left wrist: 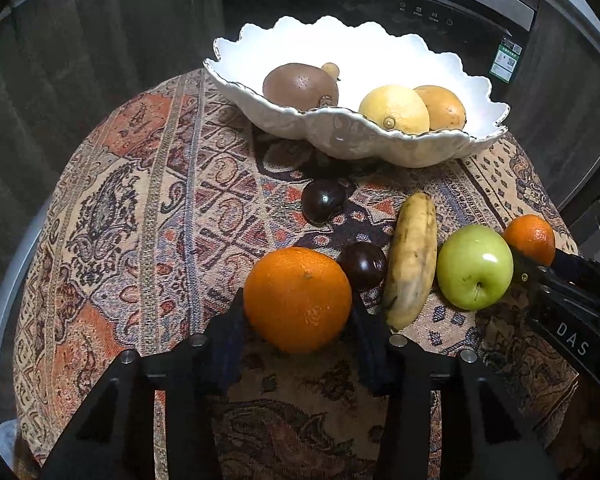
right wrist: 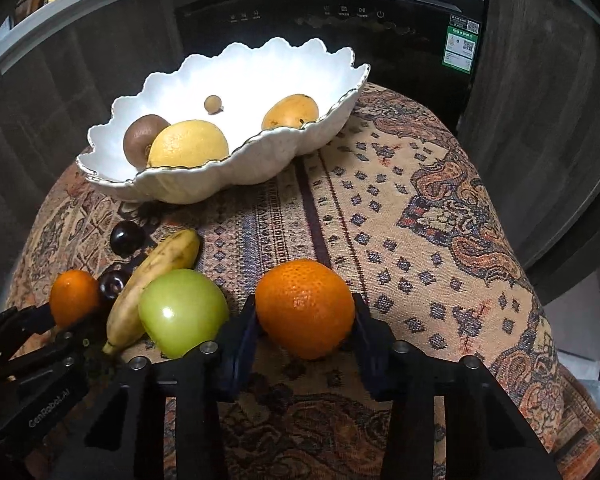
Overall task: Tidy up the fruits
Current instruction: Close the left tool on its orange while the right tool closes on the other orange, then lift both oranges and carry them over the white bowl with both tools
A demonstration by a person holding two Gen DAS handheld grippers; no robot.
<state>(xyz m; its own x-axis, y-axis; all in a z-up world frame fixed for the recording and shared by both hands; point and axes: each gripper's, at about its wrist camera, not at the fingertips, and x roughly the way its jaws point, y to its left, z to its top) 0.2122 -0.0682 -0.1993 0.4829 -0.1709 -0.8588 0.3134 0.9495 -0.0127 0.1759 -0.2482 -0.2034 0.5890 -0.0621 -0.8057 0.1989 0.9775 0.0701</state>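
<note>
A white scalloped bowl (left wrist: pixel 380 148) at the back of the table holds a kiwi (left wrist: pixel 300 86), a lemon (left wrist: pixel 394 109), a mango (left wrist: pixel 444 106) and a small round fruit (left wrist: pixel 331 68). My left gripper (left wrist: pixel 298 316) is shut on a large orange (left wrist: pixel 298 300) low over the cloth. My right gripper (right wrist: pixel 305 322) is shut on a smaller orange (right wrist: pixel 305 308). On the cloth lie a green apple (left wrist: pixel 475 266), a banana (left wrist: pixel 413 260) and two dark plums (left wrist: pixel 324 200) (left wrist: pixel 362 265). The bowl also shows in the right wrist view (right wrist: pixel 204 184).
The round table wears a patterned woven cloth (left wrist: pixel 160 200) with edges falling away on all sides. A black appliance (left wrist: pixel 380 4) with a control panel and dark wood cabinets (left wrist: pixel 100 40) stand close behind the bowl.
</note>
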